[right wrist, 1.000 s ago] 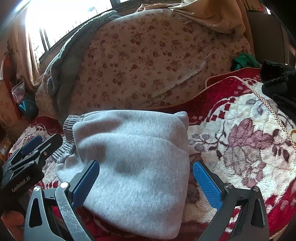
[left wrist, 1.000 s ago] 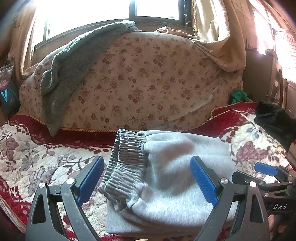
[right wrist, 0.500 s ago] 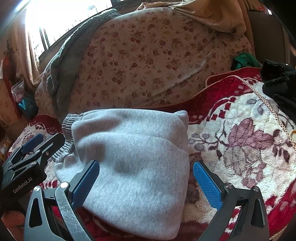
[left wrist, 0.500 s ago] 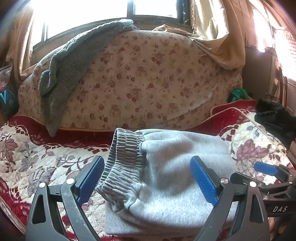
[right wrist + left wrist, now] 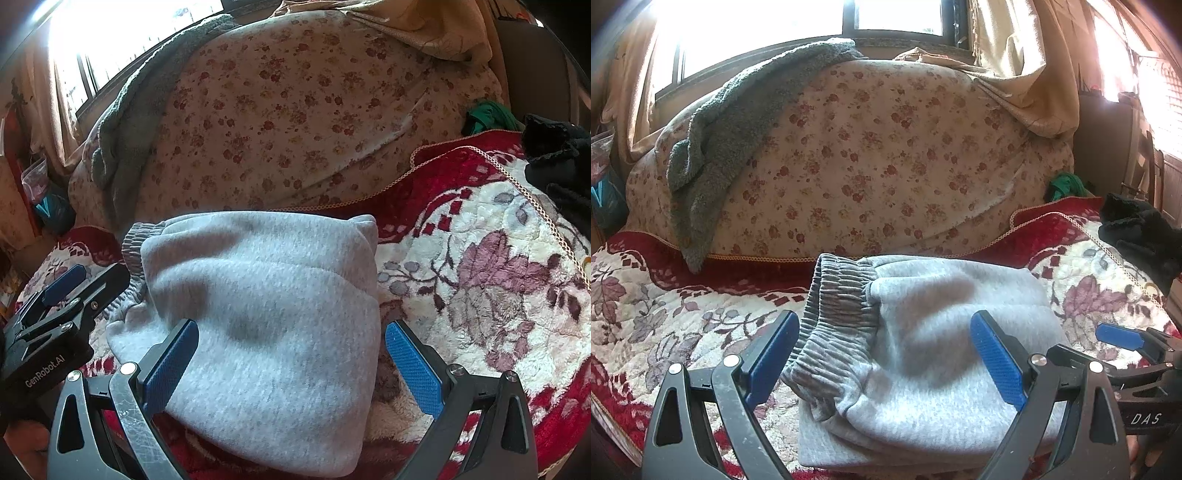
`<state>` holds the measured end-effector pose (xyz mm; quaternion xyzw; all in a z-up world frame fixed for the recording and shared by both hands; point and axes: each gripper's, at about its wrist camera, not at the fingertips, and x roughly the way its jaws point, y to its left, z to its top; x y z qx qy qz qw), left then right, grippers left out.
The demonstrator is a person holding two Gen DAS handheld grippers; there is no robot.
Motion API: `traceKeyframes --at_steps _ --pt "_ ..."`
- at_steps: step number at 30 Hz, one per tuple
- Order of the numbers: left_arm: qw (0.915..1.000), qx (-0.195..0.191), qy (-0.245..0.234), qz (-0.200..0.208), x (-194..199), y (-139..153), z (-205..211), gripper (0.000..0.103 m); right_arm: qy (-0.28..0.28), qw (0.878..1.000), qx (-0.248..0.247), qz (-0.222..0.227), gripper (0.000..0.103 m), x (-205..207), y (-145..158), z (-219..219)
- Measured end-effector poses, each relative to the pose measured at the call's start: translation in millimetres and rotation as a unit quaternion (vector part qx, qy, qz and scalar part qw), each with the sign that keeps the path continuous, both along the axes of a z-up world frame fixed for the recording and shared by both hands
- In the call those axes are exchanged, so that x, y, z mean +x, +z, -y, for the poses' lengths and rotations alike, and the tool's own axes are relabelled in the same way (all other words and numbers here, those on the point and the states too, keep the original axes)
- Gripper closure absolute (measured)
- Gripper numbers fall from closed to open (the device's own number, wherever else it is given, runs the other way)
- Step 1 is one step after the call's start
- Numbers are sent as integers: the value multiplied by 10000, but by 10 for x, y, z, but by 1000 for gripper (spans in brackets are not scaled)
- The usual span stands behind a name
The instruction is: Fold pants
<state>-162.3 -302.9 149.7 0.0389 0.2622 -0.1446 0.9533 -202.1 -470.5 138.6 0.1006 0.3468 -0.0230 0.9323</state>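
Note:
The light grey pants (image 5: 945, 343) lie folded in a compact bundle on the red floral blanket (image 5: 665, 325), with the ribbed waistband (image 5: 838, 314) at the left. They also show in the right wrist view (image 5: 266, 306). My left gripper (image 5: 886, 354) is open and empty, its blue pads spread just above the bundle's near edge. My right gripper (image 5: 291, 363) is open and empty over the bundle's right part. Each gripper shows in the other's view: the right one at the left view's edge (image 5: 1123, 339), the left one in the right view (image 5: 62, 291).
A floral-covered cushion pile (image 5: 879, 162) rises behind the pants, with a grey towel (image 5: 713, 147) draped over it. A black garment (image 5: 1137, 229) and a green cloth (image 5: 1067, 186) lie at the right. The blanket's front edge is near the lower left.
Both grippers have drawn back slightly from the folded pants and stay open. The bundle has not moved.

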Motion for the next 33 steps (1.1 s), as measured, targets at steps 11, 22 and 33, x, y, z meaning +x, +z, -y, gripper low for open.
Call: traceKeyframes --at_steps 11,22,33 --pt "10000 9 3 4 2 1 11 9 27 10000 -16 -63 0 28 -20 -3" --pt "10000 25 1 5 -2 -6 18 9 71 9999 -50 -116 0 38 -43 -23" --pt "10000 43 -65 28 -26 -21 33 9 63 9998 -52 -175 0 49 -58 -22"
